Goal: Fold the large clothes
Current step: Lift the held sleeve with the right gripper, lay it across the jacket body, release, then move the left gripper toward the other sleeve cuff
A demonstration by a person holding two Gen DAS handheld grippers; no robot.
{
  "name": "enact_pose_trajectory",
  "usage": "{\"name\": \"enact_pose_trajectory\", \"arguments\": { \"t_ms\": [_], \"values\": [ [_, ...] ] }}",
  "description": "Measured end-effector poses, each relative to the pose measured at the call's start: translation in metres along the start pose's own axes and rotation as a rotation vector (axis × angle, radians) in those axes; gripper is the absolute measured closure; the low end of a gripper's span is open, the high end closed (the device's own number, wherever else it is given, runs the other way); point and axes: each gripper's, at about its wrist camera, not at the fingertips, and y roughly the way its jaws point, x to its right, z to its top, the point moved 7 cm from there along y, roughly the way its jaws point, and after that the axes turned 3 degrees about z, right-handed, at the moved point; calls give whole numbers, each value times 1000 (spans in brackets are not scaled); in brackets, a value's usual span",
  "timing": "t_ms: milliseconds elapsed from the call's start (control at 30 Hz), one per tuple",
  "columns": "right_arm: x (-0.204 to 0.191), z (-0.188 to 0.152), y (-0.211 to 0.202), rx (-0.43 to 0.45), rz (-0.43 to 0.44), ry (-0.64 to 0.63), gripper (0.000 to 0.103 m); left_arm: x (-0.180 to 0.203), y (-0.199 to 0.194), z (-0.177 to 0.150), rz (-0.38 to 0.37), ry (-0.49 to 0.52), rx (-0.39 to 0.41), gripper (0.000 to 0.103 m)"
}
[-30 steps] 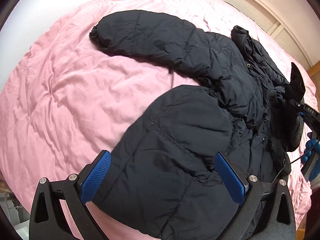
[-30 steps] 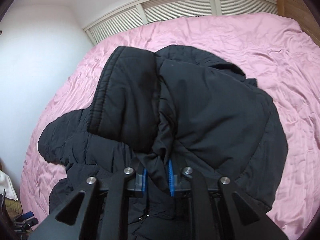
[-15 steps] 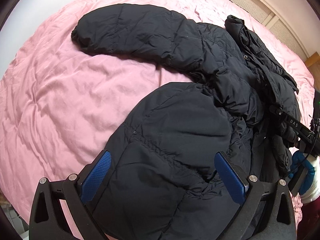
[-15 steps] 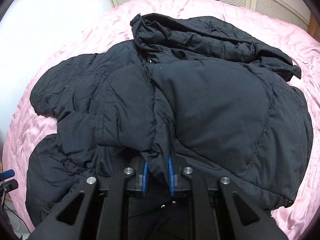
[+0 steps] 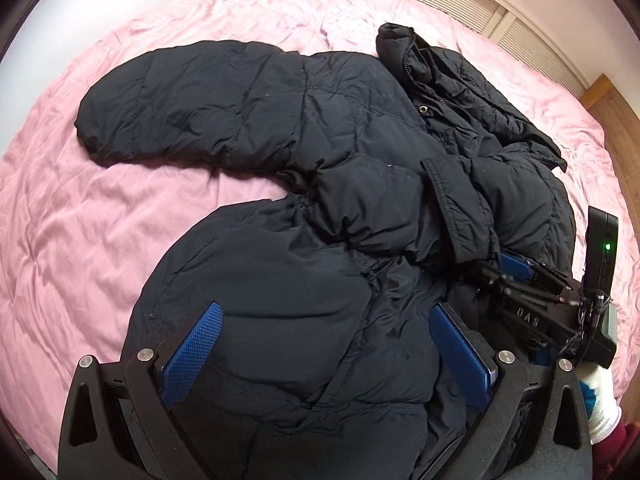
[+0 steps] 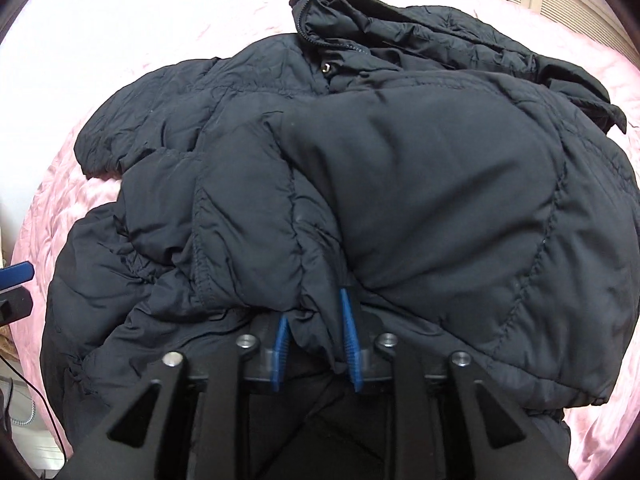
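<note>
A black puffer jacket (image 5: 340, 168) lies on a pink bedspread (image 5: 100, 240). One sleeve (image 5: 192, 100) stretches out to the left. The other sleeve (image 6: 420, 184) is folded across the jacket's body, its cuff (image 5: 460, 208) near the middle. My left gripper (image 5: 326, 344) is open, its blue pads straddling the jacket's lower part. My right gripper (image 6: 316, 340) is shut on the folded sleeve's cuff fabric, low on the jacket; it also shows in the left wrist view (image 5: 516, 268).
The pink bedspread (image 6: 60, 200) surrounds the jacket. White slatted panels (image 5: 460, 0) run along the far side. A wooden edge (image 5: 612, 100) is at the right. The left gripper's blue pad (image 6: 16, 272) shows at the right wrist view's left edge.
My right gripper has carried the sleeve down across the jacket's body and lowered it onto the jacket. The left gripper has stayed open over the hem, with the camera moving closer.
</note>
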Motion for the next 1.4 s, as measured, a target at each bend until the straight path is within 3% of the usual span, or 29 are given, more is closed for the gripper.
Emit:
{"name": "enact_pose_trajectory", "arguments": {
  "t_ms": [67,200,267,467,600,700,800,1000,1067,1167,1267,1400],
  "values": [
    [-8,-4,-10,17,20,-19,39,17,0,9,-11,30,17,1],
    [-15,-20,-44,61,75,-37,38,59,2,29,-66,90,49,1],
    [0,-26,-69,104,70,-6,38,86,7,39,-83,134,66,1],
    [96,-10,-116,200,-131,100,38,175,38,62,-146,247,93,1],
    [145,8,-112,209,-204,132,38,210,79,73,-100,287,102,1],
    [168,19,-88,176,-212,147,38,209,121,73,-58,287,56,1],
    [191,19,-53,125,-204,157,38,197,158,68,-66,276,3,1],
    [230,1,-4,61,-163,244,38,198,182,65,-50,336,-10,1],
    [230,1,-1,46,-179,241,38,199,178,66,-50,338,-20,1],
    [225,3,-13,36,-206,236,38,201,148,70,-39,366,33,1],
    [211,7,-48,104,-203,205,36,206,114,66,-61,406,104,1],
    [195,-1,-83,164,-173,223,36,201,103,48,-91,412,99,1]
  ]
}}
